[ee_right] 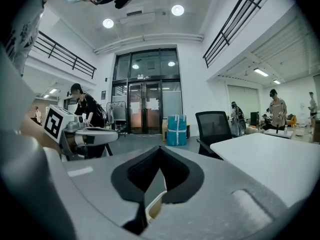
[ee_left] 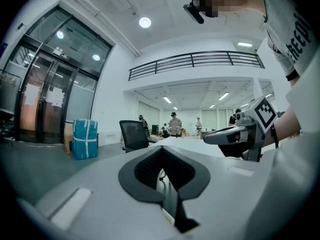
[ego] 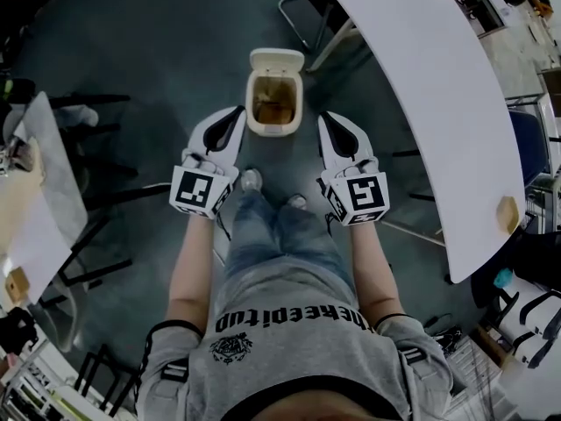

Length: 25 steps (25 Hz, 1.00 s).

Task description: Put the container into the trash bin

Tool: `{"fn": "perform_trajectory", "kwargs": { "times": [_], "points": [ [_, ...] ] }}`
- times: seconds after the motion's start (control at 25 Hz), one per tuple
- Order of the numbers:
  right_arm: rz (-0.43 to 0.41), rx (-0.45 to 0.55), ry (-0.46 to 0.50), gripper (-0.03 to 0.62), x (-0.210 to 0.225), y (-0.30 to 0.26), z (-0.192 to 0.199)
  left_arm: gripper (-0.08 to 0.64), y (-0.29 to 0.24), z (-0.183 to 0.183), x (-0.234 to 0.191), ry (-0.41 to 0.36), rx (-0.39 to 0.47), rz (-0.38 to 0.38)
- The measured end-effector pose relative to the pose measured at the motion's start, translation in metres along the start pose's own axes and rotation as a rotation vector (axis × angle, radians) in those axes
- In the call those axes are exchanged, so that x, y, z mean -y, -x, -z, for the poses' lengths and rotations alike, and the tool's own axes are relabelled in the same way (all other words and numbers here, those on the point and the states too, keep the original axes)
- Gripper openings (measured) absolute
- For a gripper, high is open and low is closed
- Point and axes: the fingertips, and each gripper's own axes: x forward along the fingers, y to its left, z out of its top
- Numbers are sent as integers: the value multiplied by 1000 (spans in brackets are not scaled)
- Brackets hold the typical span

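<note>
— Where do we hold the two grippers?

— We hold them side by side in front of our legs. The left gripper (ego: 235, 117) and the right gripper (ego: 326, 121) both point forward, well apart from each other. The trash bin (ego: 250, 103) stands on the grey floor (ego: 158, 51) just ahead, between their tips.

— How do the jaws stand?

— In the left gripper view, the left gripper (ee_left: 161, 151) has its jaws together at the tips, with nothing between the dark pads (ee_left: 145, 166). In the right gripper view, the right gripper (ee_right: 160, 150) is the same, with its tips meeting and no object clamped. Low in the slit under its pads we see a cream edge (ee_right: 152, 206), though we cannot tell for certain what it belongs to.

— And the container?

— Neither gripper holds it. The bin's lid (ego: 277, 60) is tipped back and the bin is open. Something brown (ego: 273, 110) lies down inside, and we take it for the container, though the head view is too small to show its shape.

— What else do we see?

— A white table (ego: 438, 103) runs along our right, with nothing on the part near us. Our shoes (ego: 252, 180) are just behind the bin.
</note>
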Motion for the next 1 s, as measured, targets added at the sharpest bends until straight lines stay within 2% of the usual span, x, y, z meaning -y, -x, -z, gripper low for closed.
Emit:
{"fn": "perform_trajectory", "kwargs": {
  "times": [0.4,1.0],
  "points": [
    [-26,58,10,2,-1,19,-24,15,6,-29,13,-33,45,-29],
    [-44,124,-8,2,3,39,-42,15,8,-46,35,-67,67,-48]
  ]
}}
